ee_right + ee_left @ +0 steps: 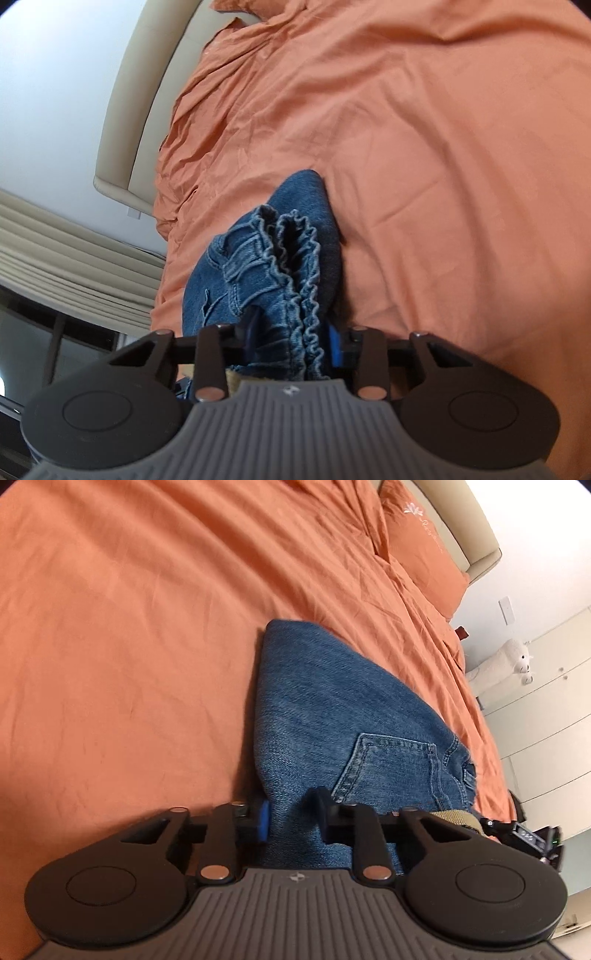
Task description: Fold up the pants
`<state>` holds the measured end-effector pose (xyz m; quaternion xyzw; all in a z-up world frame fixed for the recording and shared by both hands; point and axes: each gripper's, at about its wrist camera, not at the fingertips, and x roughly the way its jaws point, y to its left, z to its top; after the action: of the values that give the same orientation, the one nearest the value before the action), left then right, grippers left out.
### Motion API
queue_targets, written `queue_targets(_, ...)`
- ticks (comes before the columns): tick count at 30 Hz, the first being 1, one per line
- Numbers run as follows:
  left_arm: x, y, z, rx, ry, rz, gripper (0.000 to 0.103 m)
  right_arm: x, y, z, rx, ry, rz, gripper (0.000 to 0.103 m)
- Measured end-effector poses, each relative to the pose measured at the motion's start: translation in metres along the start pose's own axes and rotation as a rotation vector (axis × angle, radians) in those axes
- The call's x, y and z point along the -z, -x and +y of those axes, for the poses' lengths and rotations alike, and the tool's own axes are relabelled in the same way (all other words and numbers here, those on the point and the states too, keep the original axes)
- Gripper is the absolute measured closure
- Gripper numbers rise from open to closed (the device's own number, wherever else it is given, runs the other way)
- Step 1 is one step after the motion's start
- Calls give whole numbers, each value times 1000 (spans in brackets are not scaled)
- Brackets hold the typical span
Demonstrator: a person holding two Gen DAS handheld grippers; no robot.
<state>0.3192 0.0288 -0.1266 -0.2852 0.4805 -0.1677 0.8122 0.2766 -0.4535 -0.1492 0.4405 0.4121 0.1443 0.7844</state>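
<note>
Blue denim pants [325,716] lie folded on an orange bedsheet [129,646], a back pocket [388,771] facing up. My left gripper [293,819] is shut on the pants' near edge, denim pinched between its blue-padded fingers. In the right wrist view the pants [258,266] show their ruffled elastic waistband [295,258]. My right gripper [291,343] is shut on the waistband, the bunched fabric held between its fingers. The part of the pants under both grippers is hidden.
An orange pillow [421,550] and beige headboard [461,524] lie at the bed's far end. A white plush toy [513,664] and white cabinets [554,720] stand beside the bed. Beige curtains [74,258] hang by a window. Rumpled sheet [221,110] lies toward the headboard [147,92].
</note>
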Motion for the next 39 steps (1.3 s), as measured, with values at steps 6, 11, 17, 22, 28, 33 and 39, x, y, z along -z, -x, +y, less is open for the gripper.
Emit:
queue_targets(6,5,29,-24,-50,-70,-81,96,8,19,38,45,87,-59,81)
queue_targets(11,7,57,-31,-63,-91,-104,98,15,31,88,73,193,-71,84)
queue_targets(17,7,58,-8,-74,1,-70,80,24,26,129,176,263,-37,84)
queue_targets(22,8,49,3,-34,42,-54,43,23,21,106,206,152,-44,84)
queue_targets(28,5,10,16,24,95,1,44,25,21,97,219,130,-46,84)
queue_targets(33,3,3,5,48,46,11,75,22,16,94,241,126,-28,84)
queue_targets(39,9,30,-20,55,-18,-63,82,23,22,107,241,127,-28,84)
